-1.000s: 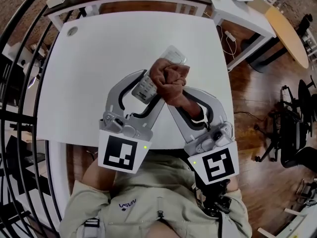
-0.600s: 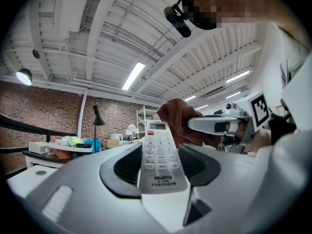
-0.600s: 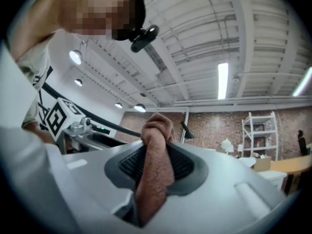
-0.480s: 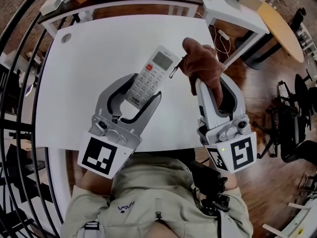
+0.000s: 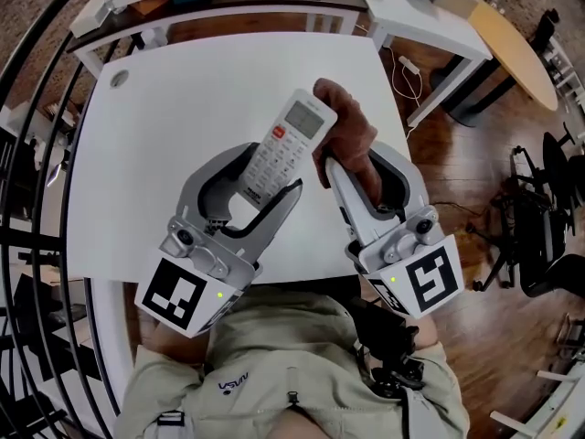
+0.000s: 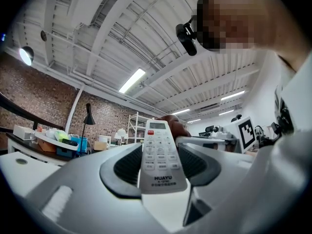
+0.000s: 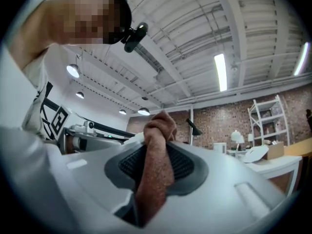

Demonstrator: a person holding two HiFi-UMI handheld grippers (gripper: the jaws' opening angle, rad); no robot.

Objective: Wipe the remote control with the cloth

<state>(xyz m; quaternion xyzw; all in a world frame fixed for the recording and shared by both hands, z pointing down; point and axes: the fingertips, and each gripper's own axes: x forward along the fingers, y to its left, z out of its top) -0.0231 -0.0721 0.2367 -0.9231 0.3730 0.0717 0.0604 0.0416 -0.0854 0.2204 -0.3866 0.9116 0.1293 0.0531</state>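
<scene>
A white remote control (image 5: 285,144) with a small screen and grey buttons is held up above the white table (image 5: 146,144). My left gripper (image 5: 263,174) is shut on its lower end, button side facing up. In the left gripper view the remote (image 6: 160,156) stands between the black pads. A brown cloth (image 5: 352,140) is bunched in my right gripper (image 5: 343,167), which is shut on it. The cloth touches the right side of the remote near its screen end. In the right gripper view the cloth (image 7: 155,165) runs up between the pads.
A small round grommet (image 5: 120,78) sits at the table's far left corner. Further white desks (image 5: 430,7) stand beyond the table, one with a wooden round top (image 5: 521,48). Black railings (image 5: 37,245) curve along the left. Wood floor and office chairs (image 5: 539,245) lie to the right.
A second ago the cloth covered the remote's middle. The right gripper then pulled the cloth off to the right, and now it has come back against the remote's right edge.
</scene>
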